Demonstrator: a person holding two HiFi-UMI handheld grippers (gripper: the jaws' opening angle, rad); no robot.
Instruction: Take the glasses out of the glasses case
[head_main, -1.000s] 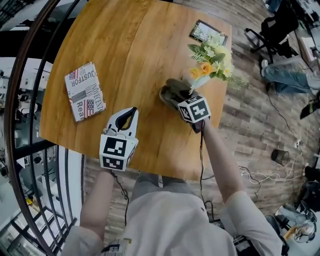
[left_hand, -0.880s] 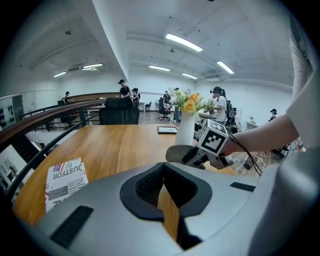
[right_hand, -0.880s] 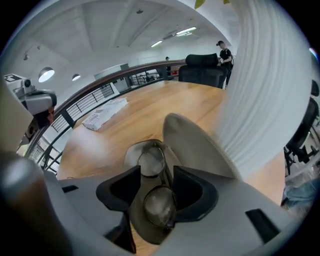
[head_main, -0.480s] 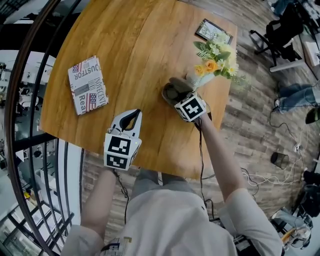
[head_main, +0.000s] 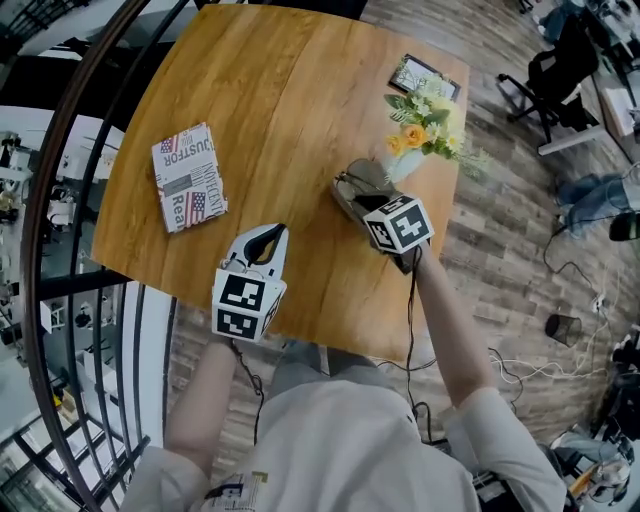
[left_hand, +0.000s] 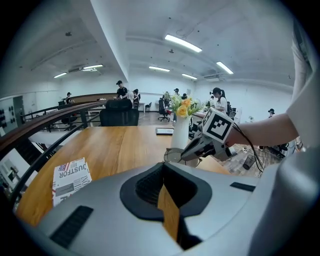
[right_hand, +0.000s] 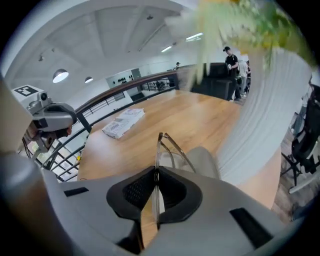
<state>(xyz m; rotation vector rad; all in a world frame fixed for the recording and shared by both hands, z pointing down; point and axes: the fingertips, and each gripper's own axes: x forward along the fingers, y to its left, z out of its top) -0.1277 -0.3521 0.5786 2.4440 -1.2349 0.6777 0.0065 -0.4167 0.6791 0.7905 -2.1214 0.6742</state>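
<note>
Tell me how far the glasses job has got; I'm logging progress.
Done: the right gripper has its jaws closing on the thin wire-framed glasses, the frame pinched between them. In hand: the glasses hang over the soft grey glasses case, not yet clear of it. Left: carry them clear, perhaps onto the wooden table.

A second ago the jaws of the right gripper (right_hand: 156, 176) were spread wide over the open glasses case (head_main: 362, 182) just beside the flower vase (head_main: 403, 163). They have since been brought in on the glasses (right_hand: 160, 149) and are closing, with the thin frame pinched edge-on between the pads. The gripper has been raised from its lower place at the case. The glasses have been lifted with it. The frame is now held upright above the grey case beside the vase, with one temple slanting down toward the case.
</note>
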